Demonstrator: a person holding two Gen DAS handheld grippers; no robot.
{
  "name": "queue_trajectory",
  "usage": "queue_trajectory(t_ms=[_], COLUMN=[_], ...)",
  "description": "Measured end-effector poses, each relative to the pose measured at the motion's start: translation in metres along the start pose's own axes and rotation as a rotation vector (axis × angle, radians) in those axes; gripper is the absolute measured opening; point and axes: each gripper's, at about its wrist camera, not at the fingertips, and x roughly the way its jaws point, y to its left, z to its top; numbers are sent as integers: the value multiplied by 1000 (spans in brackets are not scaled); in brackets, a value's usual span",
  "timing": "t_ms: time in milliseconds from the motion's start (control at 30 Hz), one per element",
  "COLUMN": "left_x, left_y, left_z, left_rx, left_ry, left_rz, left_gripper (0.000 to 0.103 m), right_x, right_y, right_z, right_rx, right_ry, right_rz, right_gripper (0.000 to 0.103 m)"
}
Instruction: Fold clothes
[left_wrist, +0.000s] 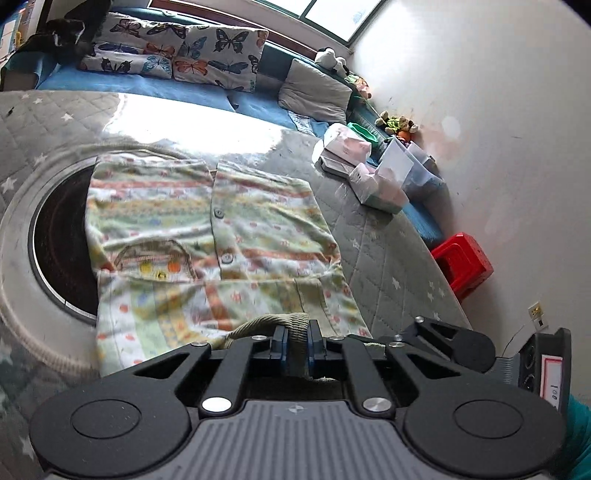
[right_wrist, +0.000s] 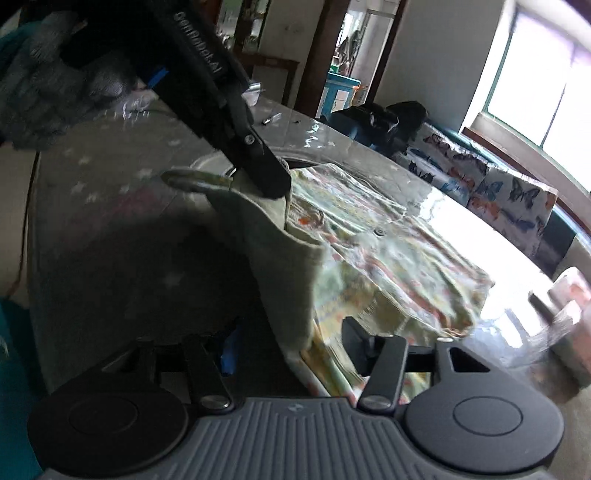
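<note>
A bedroom-like room with butterfly-print cushions (left_wrist: 184, 51) under a window; the work surface is a grey quilted star-pattern table cover under glossy clear plastic (left_wrist: 388, 236). On it lies the pale green patterned button-front child's garment (left_wrist: 207, 229), partly folded, its near end lifted. The left gripper (left_wrist: 297, 345) is clamped on the olive ribbed hem band (left_wrist: 291, 325). The right gripper (right_wrist: 295, 354) has cloth between its fingers, though I cannot tell whether it pinches. Best to carry both corners forward level, keeping the hem taut, and lay it square over the buttons.
</note>
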Motion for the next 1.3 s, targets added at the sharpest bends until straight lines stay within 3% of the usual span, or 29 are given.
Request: queue_trajectory(t_ms=[33, 67, 167, 200, 267, 333, 500, 600, 733, 833, 900, 933, 967, 1033, 1300], left_x=[1, 1, -5, -9, -20, -32, -40, -35, -19, -8, -3, -1, 1, 0, -30], left_y=[1, 3, 8, 9, 13, 15, 11, 2, -1, 2, 5, 7, 9, 12, 2], left_z=[2, 4, 2, -1, -8, -18, -48, -66, -78, -82, -84, -84, -85, -87, -91], left_rx=[-1, -1, 24, 35, 68, 127, 314, 447, 533, 596, 637, 652, 666, 680, 641], left_ry=[2, 5, 7, 3, -21, -63, -95, -113, -115, -122, -132, -129, -129, -135, -190], left_rz=[-2, -5, -4, 2, 29, 83, 165, 223, 260, 314, 336, 354, 365, 368, 334], left_gripper=[10, 11, 13, 16, 42, 56, 67, 67, 68, 64, 47, 30, 20, 12, 5], right_x=[3, 7, 12, 12, 10, 8, 11, 13, 12, 12, 12, 12, 12, 12, -15], right_y=[-3, -9, -32, -38, -48, -57, -67, -72, -79, -82, -80, -79, -78, -74, -60], right_z=[2, 4, 10, 11, 14, 18, 26, 29, 33, 35, 33, 32, 31, 27, 14], right_rx=[24, 62, 203, 235, 290, 331, 365, 401, 432, 449, 449, 449, 448, 455, 471], right_ry=[2, 11, 12, 5, -12, -28, -35, -37, -51, -60, -58, -56, -54, -55, -102], right_rz=[14, 29, 73, 83, 100, 115, 121, 125, 118, 112, 112, 113, 113, 119, 148], right_gripper=[40, 26, 19, 19, 17, 17, 17, 17, 17, 17, 16, 15, 13, 11, 8])
